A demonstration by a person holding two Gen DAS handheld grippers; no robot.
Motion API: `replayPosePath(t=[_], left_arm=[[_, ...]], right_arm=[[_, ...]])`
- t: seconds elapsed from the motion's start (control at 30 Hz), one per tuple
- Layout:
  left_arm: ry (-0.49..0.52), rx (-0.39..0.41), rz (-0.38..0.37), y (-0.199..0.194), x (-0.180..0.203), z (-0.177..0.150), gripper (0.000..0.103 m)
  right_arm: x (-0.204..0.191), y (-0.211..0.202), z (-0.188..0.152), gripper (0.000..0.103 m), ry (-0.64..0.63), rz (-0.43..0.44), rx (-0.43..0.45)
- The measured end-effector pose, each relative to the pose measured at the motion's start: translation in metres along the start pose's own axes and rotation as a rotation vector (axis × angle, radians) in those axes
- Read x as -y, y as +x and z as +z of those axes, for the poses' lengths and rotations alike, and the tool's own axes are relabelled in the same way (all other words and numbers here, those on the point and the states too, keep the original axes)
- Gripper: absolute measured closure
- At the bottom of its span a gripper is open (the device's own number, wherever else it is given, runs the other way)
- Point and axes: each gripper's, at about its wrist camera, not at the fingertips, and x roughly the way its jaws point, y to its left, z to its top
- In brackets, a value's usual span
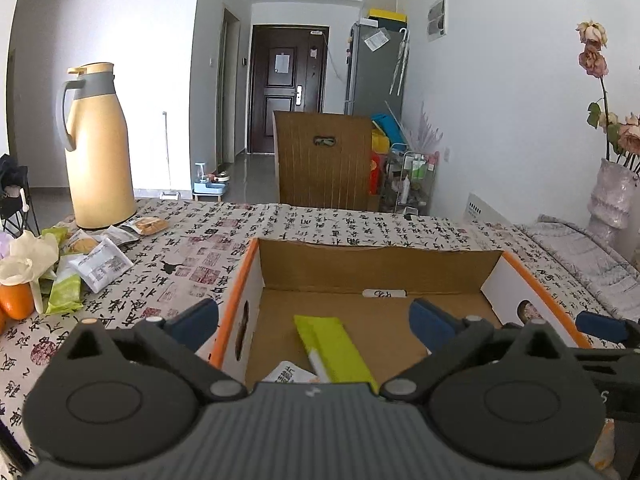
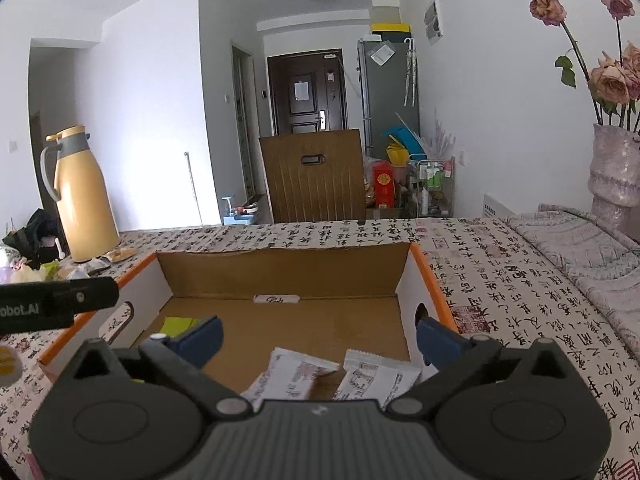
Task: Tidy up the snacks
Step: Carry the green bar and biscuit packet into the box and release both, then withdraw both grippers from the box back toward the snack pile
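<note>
Two grippers are held over the cardboard box (image 1: 380,268), both with jaws spread wide and nothing between them. The left gripper (image 1: 314,320) is aimed at the box's left half, where a green packet (image 1: 336,350) is seen lying on the box floor with part of a white packet (image 1: 288,374) beside it. The right gripper (image 2: 318,336) is over the right half, above two white packets (image 2: 332,376) lying side by side on the floor.

The step in hand is judged to be a drop-off just completed: snacks are placed, jaws are empty. Task is judged partly done, since a pile of loose snacks (image 1: 92,260) is left on the worktop (image 1: 320,224), well left of the box, by the base of the yellow thermos (image 1: 98,148).

Next move calls for the left gripper to be lifted clear of the orange-edged box wall (image 1: 236,280) and swung left to the pile. An orange (image 1: 16,300) and a white flower (image 1: 24,258) are crowded against the pile's near side and could be knocked; the thermos is close behind. The packets overlap, so picking out a single one may be awkward. A vase of dried roses (image 2: 614,168) is well off to the right, not in the path.
</note>
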Motion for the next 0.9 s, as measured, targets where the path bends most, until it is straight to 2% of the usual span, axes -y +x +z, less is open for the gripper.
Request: replayPosePath(t=[0.47, 0.9], left_arm=[[0.002, 0.013, 0.021, -0.012, 0.005, 0.007, 0.0], [0.013, 0.027, 0.017, -0.054, 0.003, 0.006, 0.0]], right_arm=[[-0.006, -0.01, 0.006, 0.0, -0.012, -0.011, 0.021], [-0.009, -0.062, 0.012, 0.0, -0.03, -0.017, 0.07]])
